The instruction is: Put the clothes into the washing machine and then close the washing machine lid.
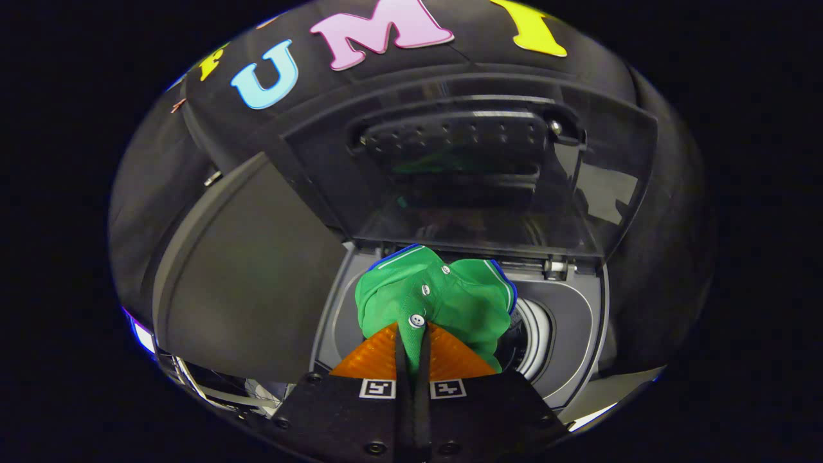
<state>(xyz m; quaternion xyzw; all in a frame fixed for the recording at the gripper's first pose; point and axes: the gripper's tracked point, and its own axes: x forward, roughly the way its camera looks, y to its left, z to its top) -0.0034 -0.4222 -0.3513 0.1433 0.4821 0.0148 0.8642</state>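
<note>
Landmark: the round drum opening [530, 337] of the washing machine [578, 360], seen from above with my gripper pointing down toward it; every place below is told from that opening.

Far left of the opening: a broad, smooth, dark grey panel [251, 283] with a curved outer edge, tilted and covering the machine's left side. I cannot tell whether it is a second lid or part of the body.

Low and left of the opening: a patch of bright, pale surface [212, 386] under the grey panel's edge, too small to make out.

Over the opening: a green shirt [443, 299] with blue-and-white trim on its collar and a row of small white buttons [417, 319]. It hangs bunched above the left part of the opening and hides much of it; the drum's pale ring shows to its right.

My gripper [413, 334]: the two fingers are pressed close together, pinching a fold of the green shirt near its lowest visible button. Cloth sits in the narrow gap between them.

Behind the opening: the washing machine lid [476, 173], dark and see-through, raised upright on its hinge [556, 265] at the opening's back rim. A long moulded handle runs across its upper part.

Right of the opening: the grey top deck curves round the rim.
</note>
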